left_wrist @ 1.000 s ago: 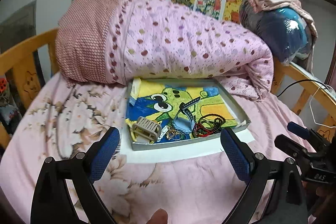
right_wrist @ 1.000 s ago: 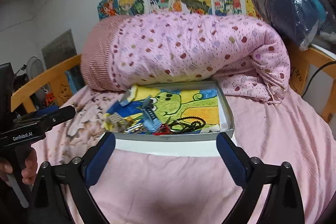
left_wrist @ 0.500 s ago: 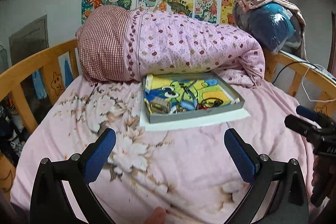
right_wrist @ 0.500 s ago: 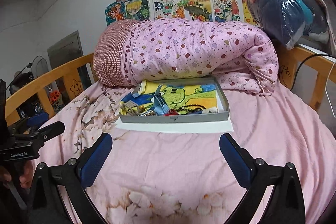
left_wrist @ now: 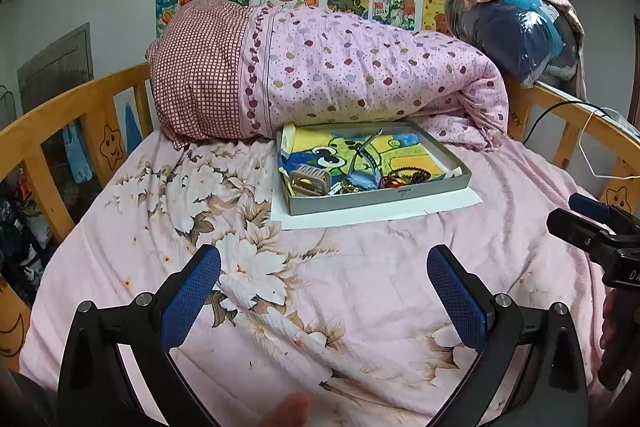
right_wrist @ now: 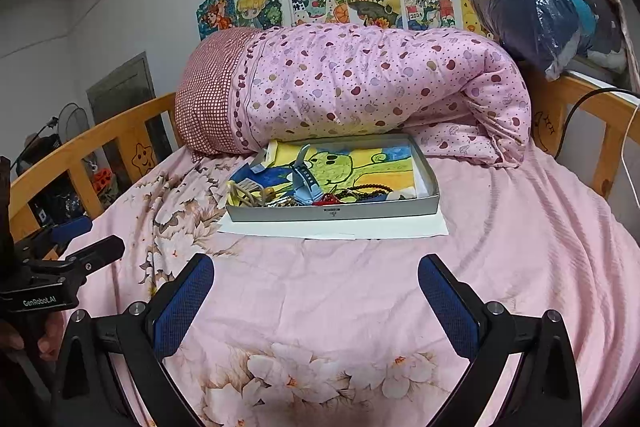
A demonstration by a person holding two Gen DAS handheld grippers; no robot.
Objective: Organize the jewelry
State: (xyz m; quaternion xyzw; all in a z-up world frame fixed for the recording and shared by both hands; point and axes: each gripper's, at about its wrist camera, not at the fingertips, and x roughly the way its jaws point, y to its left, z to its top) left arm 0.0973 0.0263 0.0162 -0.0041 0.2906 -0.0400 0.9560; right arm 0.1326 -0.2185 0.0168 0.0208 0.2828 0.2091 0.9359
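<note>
Jewelry (left_wrist: 352,177), heaped w/ a hair clip (left_wrist: 310,179), watch (left_wrist: 362,163) & beads (left_wrist: 412,174), fills the tray's (left_wrist: 380,195) near edge on the bed; left gripper (left_wrist: 323,291) & right gripper (right_wrist: 316,287) spread wide, empty, well short. Sorted or awaiting sorting: unclear.

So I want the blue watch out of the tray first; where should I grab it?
Take the blue watch by the strap end arching up above the jewelry pile, fingers either side of the band's flat faces. Come from above, over the tray front wall; its lower part seems to lie among the chains.
</note>
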